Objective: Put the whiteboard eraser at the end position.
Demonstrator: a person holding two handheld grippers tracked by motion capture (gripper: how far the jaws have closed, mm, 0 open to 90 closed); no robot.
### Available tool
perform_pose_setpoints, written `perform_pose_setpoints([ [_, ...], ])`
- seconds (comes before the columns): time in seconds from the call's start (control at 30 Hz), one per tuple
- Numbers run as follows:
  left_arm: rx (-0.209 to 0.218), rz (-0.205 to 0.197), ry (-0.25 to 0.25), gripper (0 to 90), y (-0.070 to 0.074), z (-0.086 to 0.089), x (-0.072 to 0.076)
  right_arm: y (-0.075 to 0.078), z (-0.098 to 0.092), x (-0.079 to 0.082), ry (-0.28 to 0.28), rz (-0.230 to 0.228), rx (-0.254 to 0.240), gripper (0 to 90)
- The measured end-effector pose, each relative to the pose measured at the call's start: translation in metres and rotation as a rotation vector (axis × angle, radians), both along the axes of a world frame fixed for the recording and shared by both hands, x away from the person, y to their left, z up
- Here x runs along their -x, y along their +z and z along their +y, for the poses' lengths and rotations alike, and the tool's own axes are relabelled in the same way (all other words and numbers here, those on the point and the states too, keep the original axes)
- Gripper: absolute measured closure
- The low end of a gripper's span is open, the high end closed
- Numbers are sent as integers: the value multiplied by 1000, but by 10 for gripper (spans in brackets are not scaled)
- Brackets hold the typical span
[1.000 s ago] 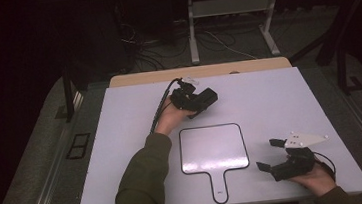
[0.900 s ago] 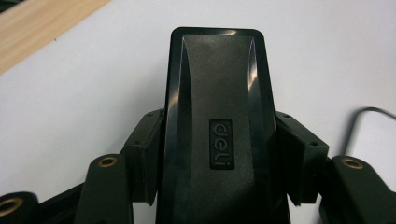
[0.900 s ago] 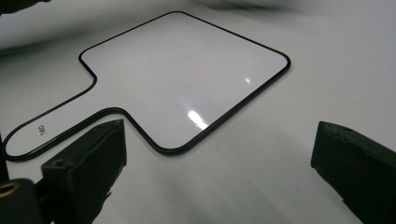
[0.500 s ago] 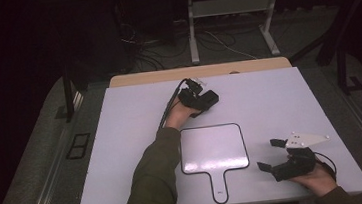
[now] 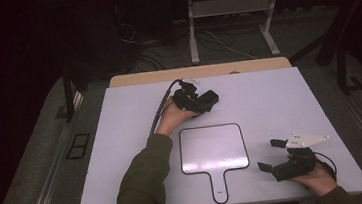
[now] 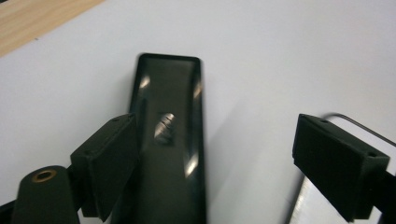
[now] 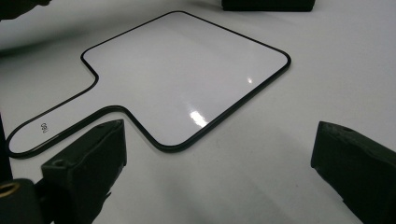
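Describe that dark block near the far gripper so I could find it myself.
Start at the white table and find the paddle-shaped whiteboard near its front edge. Just beyond the board's far edge lies a black oblong block, between the open jaws of the left gripper. It is glossy black; the board is white.

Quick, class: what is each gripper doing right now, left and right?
Left gripper: open, fingers have just been opening; black eraser lies between them.
Right gripper: open, holding nothing.
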State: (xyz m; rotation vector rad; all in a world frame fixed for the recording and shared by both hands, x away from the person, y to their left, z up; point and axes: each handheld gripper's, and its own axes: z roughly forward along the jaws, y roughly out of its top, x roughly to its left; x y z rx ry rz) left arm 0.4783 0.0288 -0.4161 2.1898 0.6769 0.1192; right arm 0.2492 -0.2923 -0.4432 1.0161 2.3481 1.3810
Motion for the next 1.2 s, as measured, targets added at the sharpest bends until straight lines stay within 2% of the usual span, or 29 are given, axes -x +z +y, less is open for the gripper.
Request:
perform_pose_setpoints([
  [0.2,14,-21,-22,127,4,22,31,0,0,0,2,-1,-1,24],
  [0.27,39,-27,-8,127,5,28,41,0,0,0,0,-2,1,24],
  [0.4,58,-38,0,130,10,43,60,0,1,0,-1,-6,5,24],
  [0.47,81,-37,8,130,11,50,69,0,1,0,-1,-6,6,24],
  [0.73,110,-77,27,129,16,73,103,0,2,0,-2,-5,7,24],
  [1.03,128,-101,26,123,17,87,132,-1,2,-1,3,-3,17,24],
  [1.1,138,-117,35,123,16,91,138,-2,2,-2,3,1,17,24],
  [1.2,153,-115,46,121,13,97,145,-3,0,-4,0,12,11,23],
])
